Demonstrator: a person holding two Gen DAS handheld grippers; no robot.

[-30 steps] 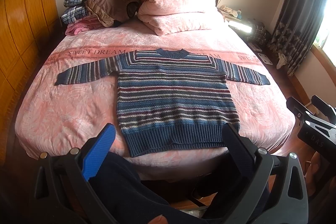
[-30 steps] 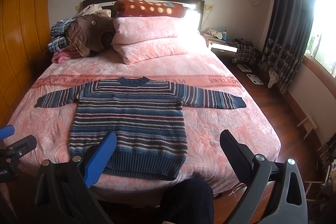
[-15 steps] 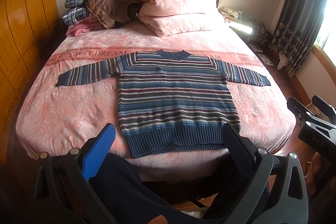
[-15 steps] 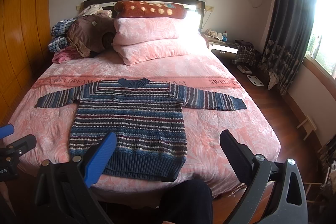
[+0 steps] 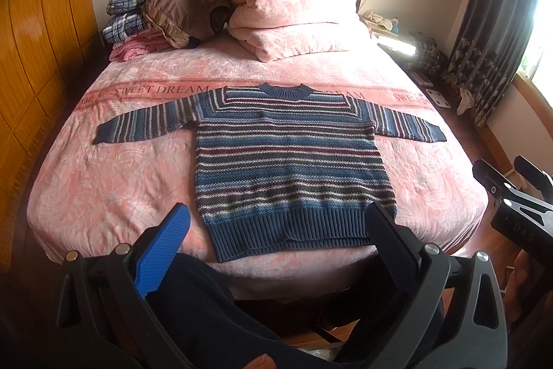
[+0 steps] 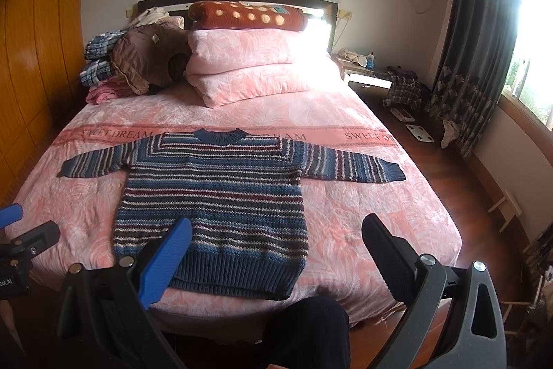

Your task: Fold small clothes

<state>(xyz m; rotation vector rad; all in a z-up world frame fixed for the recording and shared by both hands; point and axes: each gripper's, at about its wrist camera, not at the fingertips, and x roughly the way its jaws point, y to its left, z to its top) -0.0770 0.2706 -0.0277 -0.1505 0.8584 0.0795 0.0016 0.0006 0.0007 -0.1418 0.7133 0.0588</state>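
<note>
Blue-striped knitted sweater [image 5: 290, 161] lies flat, sleeves out, on the pink bed [image 5: 103, 182]. We hold left claw [image 5: 276, 230] and right claw [image 6: 276, 237] spread, empty, short of it.

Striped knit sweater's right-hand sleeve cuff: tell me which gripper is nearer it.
Right. The right gripper hangs at the bed's foot below that cuff; the left gripper faces the hem's middle, farther off.
</note>
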